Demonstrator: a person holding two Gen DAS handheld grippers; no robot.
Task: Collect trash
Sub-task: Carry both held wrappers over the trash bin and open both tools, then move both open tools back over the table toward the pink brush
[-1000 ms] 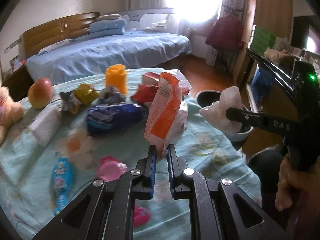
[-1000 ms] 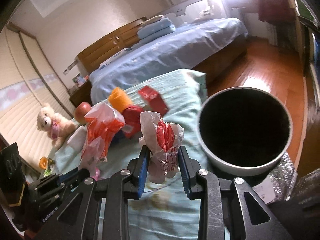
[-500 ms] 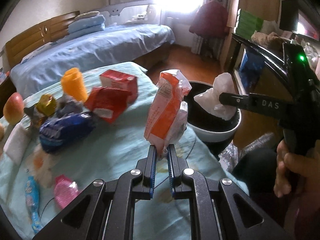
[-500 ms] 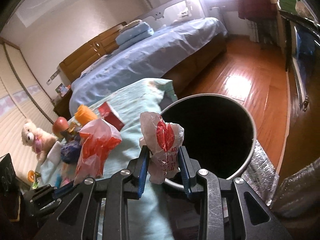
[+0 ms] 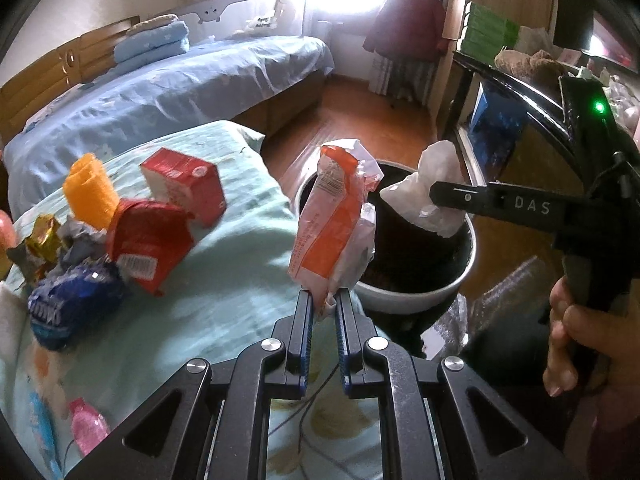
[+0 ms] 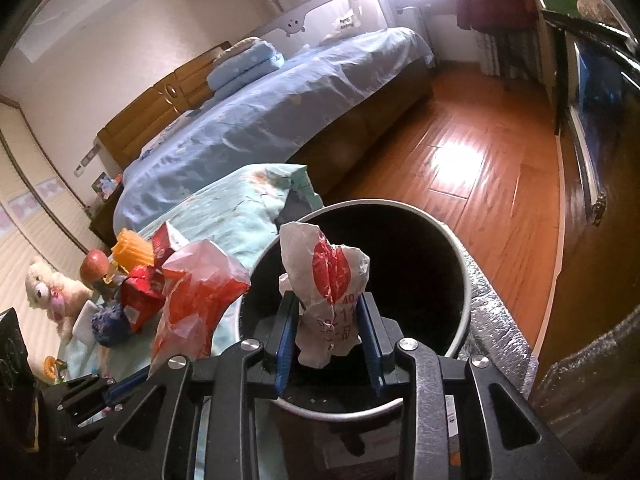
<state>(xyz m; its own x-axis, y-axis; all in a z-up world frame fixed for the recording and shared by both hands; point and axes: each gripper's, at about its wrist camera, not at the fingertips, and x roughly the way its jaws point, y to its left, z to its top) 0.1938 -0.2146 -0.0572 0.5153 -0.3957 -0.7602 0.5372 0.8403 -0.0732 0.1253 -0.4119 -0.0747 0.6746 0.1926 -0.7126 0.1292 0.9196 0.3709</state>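
Observation:
My left gripper (image 5: 323, 307) is shut on an orange and white plastic wrapper (image 5: 336, 224) and holds it upright at the table's edge, just left of the round black trash bin (image 5: 416, 300). My right gripper (image 6: 327, 322) is shut on a crumpled white and red paper wrapper (image 6: 326, 284) and holds it over the open bin (image 6: 460, 280). In the left wrist view the right gripper's arm (image 5: 500, 204) reaches in from the right with the white wrapper (image 5: 434, 192) above the bin. The orange wrapper also shows in the right wrist view (image 6: 196, 296).
On the light green tablecloth (image 5: 224, 280) lie two red cartons (image 5: 184, 184), an orange cup (image 5: 90, 188), a blue packet (image 5: 72, 300), gold foil (image 5: 42, 236) and small pink and blue items (image 5: 88, 426). A blue bed (image 5: 168, 92) stands behind. Wooden floor (image 6: 480, 160) surrounds the bin.
Both grippers have moved right, towards the bin. The white and red wrapper has come from beside the bin to over its opening. The orange wrapper now stands at the bin's left rim.

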